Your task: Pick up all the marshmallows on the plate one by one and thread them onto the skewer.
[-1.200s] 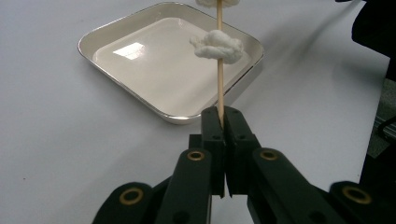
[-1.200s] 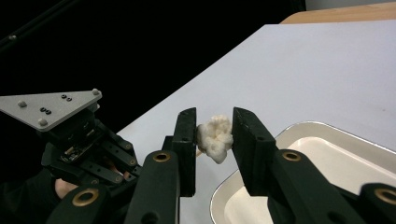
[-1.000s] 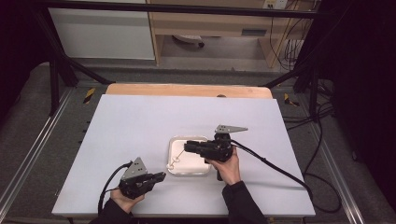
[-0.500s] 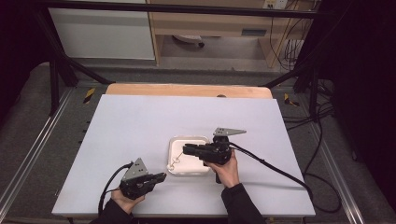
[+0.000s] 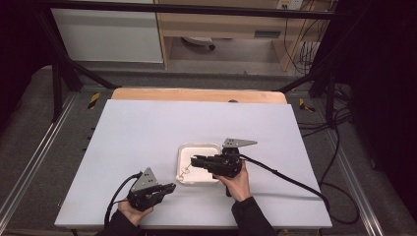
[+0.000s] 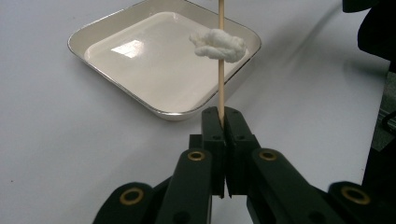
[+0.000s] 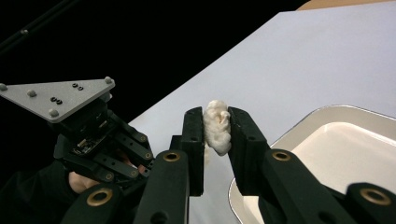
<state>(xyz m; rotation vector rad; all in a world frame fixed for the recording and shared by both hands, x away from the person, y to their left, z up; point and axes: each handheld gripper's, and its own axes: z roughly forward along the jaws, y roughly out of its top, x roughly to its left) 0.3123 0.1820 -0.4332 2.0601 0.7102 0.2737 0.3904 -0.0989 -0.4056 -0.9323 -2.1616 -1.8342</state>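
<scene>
My left gripper [image 6: 223, 116] is shut on the base of a thin wooden skewer [image 6: 221, 74] that rises over a white square tray [image 6: 116, 100]. A white fluffy lump [image 6: 217, 45] is threaded on the skewer. In the high view the left gripper [image 5: 171, 187] sits near the table's front edge, its skewer [image 5: 181, 176] slanting toward the tray [image 5: 199, 146]. My right gripper [image 7: 215, 114] is shut on a second white soft lump [image 7: 216, 133]. It hovers over the tray's left part [image 5: 193, 160], just above the skewer's tip.
The white table [image 5: 147, 132] has open room to the left, right and back of the tray. The right gripper's cable [image 5: 290, 179] trails off to the right. A wooden strip [image 5: 196, 95] runs along the far edge.
The right gripper has drifted slightly nearer and lower over the tray with its lump. The left gripper and skewer have stayed put.
</scene>
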